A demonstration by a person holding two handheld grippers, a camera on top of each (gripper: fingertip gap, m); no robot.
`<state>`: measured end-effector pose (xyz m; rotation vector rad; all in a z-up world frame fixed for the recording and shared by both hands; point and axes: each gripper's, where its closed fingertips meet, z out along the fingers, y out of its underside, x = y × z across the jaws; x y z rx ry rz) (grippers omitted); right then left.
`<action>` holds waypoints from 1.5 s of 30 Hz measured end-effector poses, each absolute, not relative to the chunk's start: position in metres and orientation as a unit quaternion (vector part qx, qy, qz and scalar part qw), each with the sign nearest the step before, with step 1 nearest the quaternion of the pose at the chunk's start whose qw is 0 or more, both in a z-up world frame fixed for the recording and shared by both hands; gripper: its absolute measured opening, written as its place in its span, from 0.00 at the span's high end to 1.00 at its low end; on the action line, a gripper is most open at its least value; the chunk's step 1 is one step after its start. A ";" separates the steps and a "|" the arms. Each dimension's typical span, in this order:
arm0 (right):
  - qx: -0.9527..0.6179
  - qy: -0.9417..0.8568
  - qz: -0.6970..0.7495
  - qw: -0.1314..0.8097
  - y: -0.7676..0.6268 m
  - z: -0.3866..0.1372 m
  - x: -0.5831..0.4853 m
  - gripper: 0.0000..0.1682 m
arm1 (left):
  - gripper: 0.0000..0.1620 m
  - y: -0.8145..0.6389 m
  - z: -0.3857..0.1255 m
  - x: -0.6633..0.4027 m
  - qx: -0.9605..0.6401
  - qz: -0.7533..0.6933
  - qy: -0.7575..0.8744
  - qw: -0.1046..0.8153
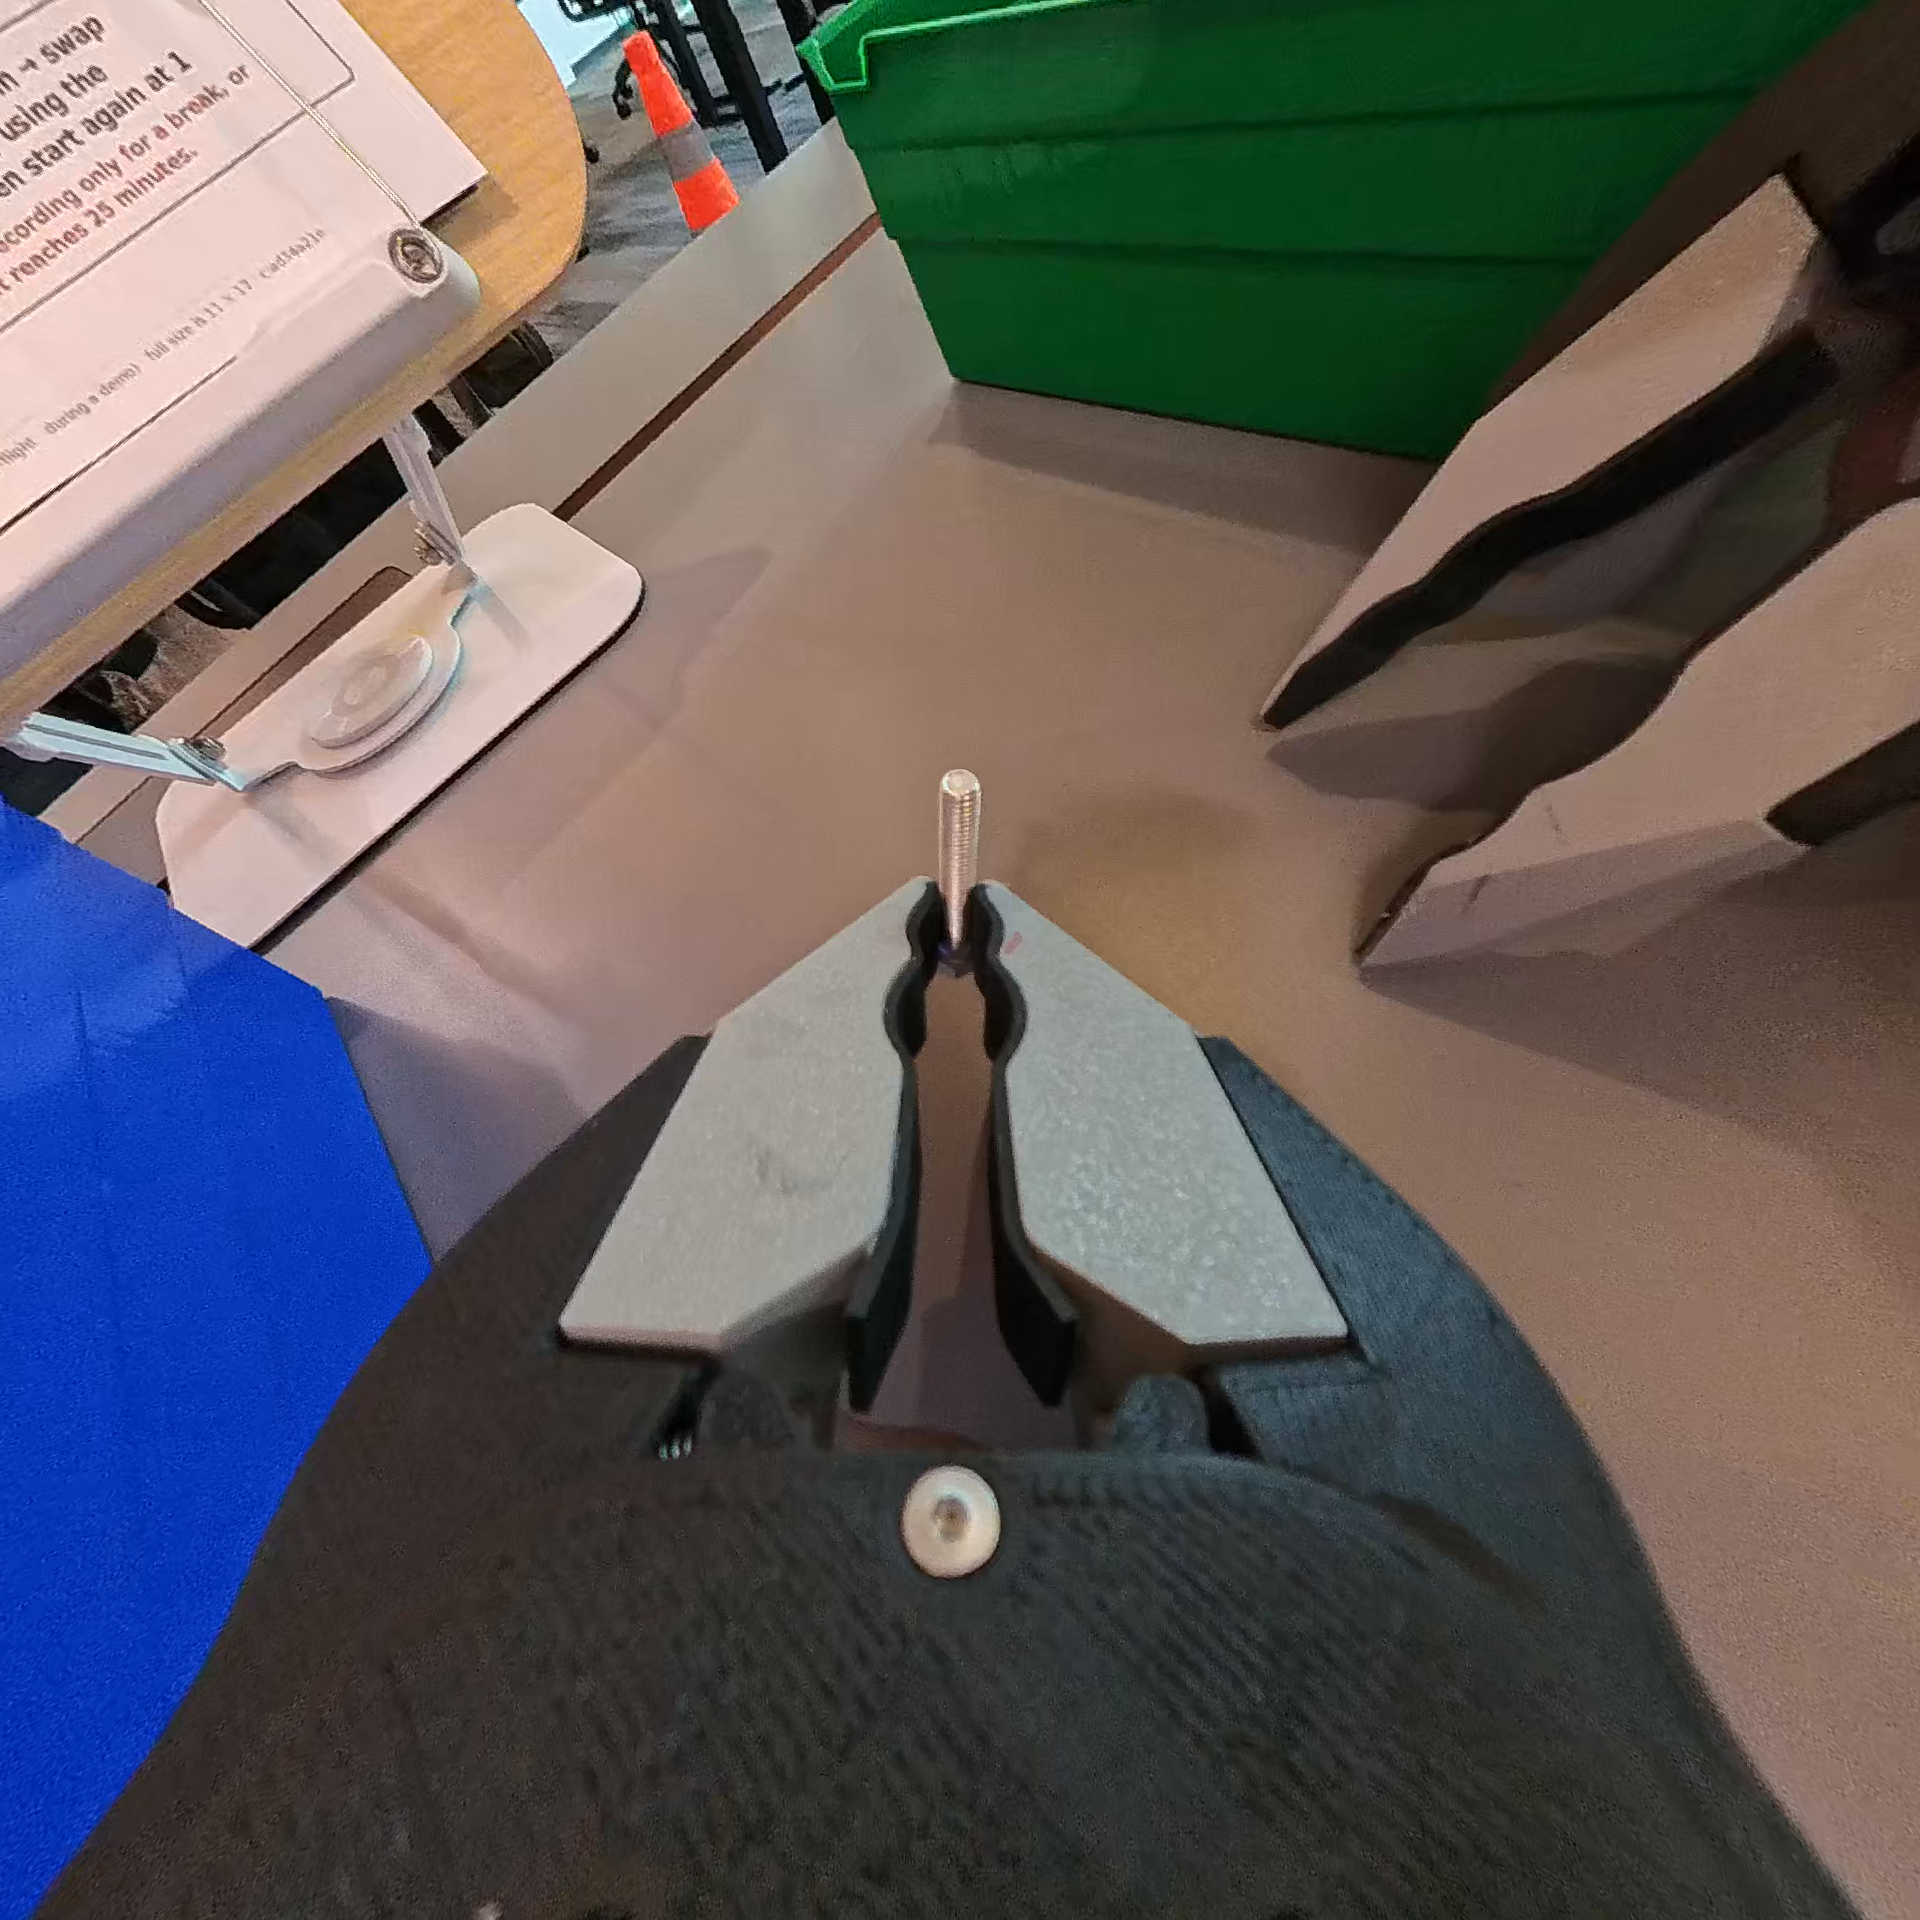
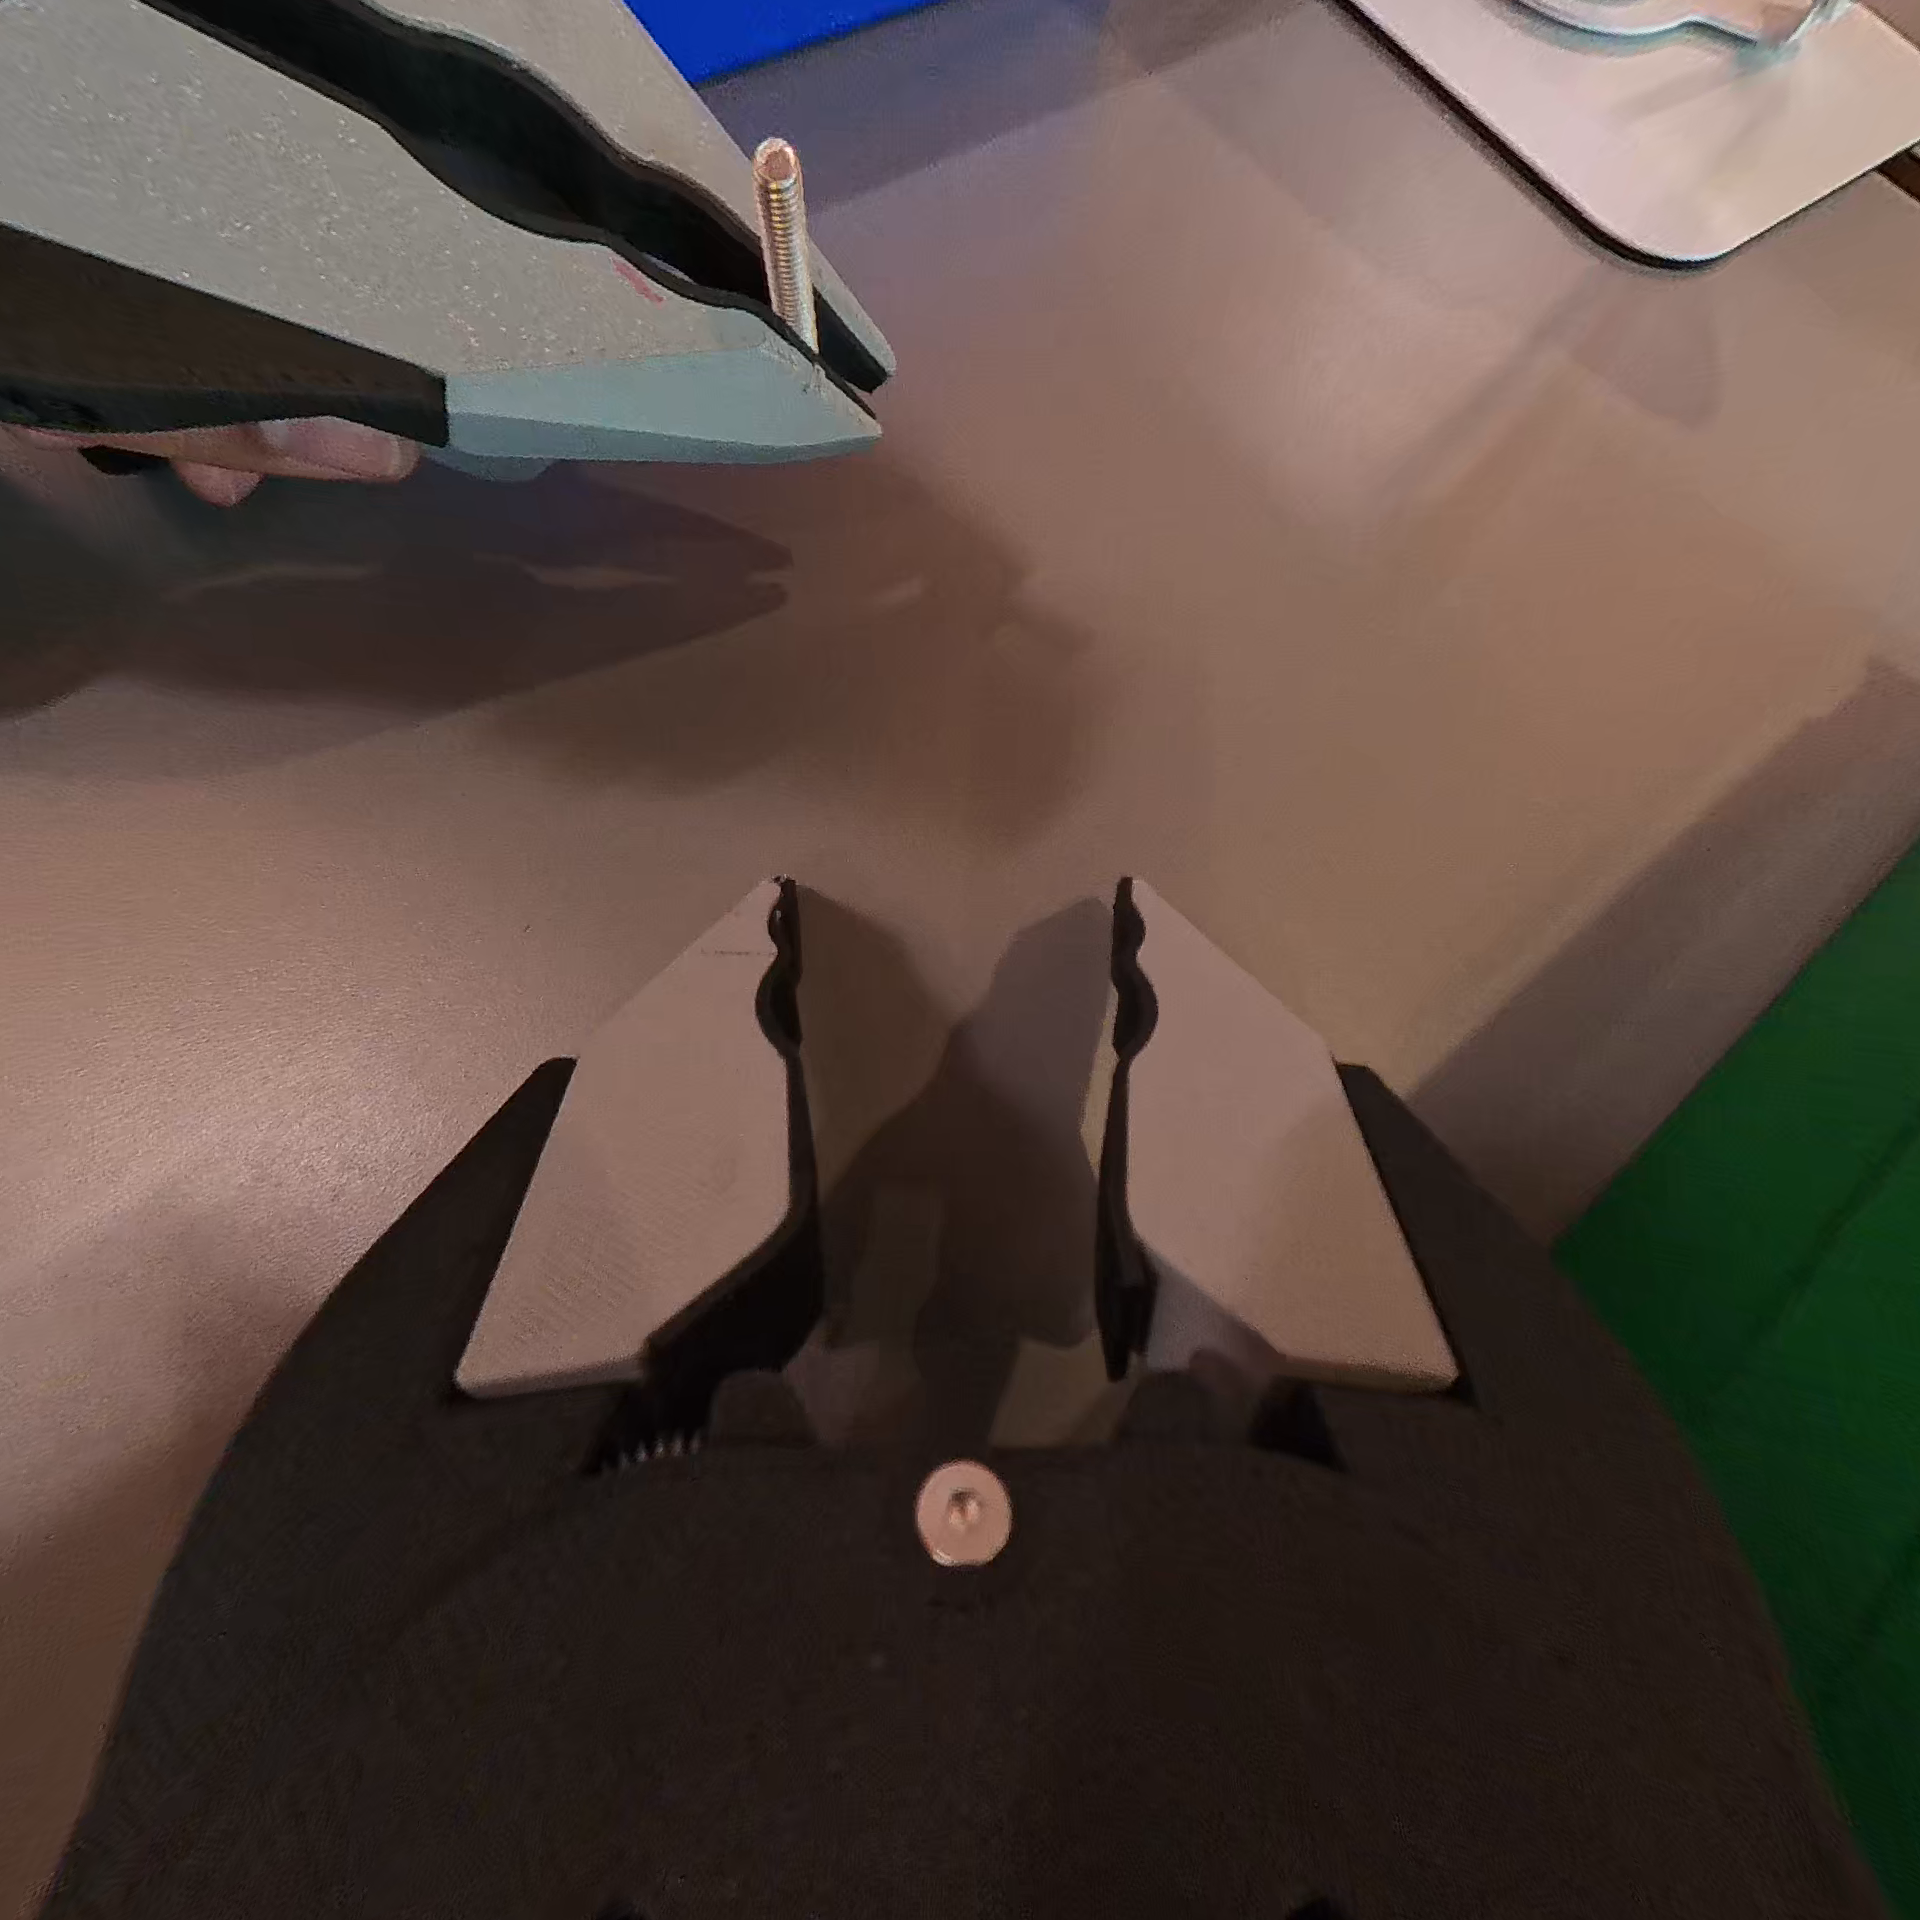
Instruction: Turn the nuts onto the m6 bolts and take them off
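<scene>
My left gripper is shut on a silver threaded bolt, which stands upright with its threaded end sticking up out of the fingertips. The same bolt and left gripper show at the upper left of the right wrist view, above the table. My right gripper is open and empty, hovering above the brown table. It also shows at the right edge of the left wrist view, open, to the right of the bolt. No nut is visible in either view.
A green bin stands at the back right of the table. A white stand base holding a printed sheet is at the left. A blue object fills the left edge. An orange cone stands on the floor beyond. Some 8 cm of space lies between my two pairs of fingers.
</scene>
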<state>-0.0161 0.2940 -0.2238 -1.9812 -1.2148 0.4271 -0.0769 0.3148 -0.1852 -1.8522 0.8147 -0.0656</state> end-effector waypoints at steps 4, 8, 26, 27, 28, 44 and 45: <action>-0.778 -0.473 0.167 0.379 0.295 -0.224 -0.016 0.65 | 0.98 0.314 -0.190 -0.073 -0.773 -0.008 0.360 0.522; -0.779 -0.470 0.163 0.383 0.297 -0.224 -0.015 0.64 | 0.98 0.313 -0.192 -0.072 -0.770 0.001 0.371 0.519; -0.768 -0.470 0.110 0.420 0.307 -0.220 -0.010 0.65 | 0.98 0.311 -0.188 -0.076 -0.762 0.025 0.362 0.536; -0.771 -0.468 0.113 0.417 0.307 -0.220 -0.010 0.65 | 0.98 0.311 -0.188 -0.077 -0.762 0.029 0.361 0.537; -0.776 -0.462 0.117 0.414 0.308 -0.221 -0.009 0.63 | 0.98 0.312 -0.190 -0.077 -0.764 0.034 0.363 0.532; -0.741 -0.496 0.070 0.447 0.300 -0.217 -0.014 0.70 | 0.98 0.323 -0.187 -0.089 -0.755 0.149 0.332 0.545; -0.739 -0.495 0.062 0.453 0.301 -0.216 -0.013 0.68 | 0.98 0.323 -0.190 -0.087 -0.755 0.161 0.339 0.538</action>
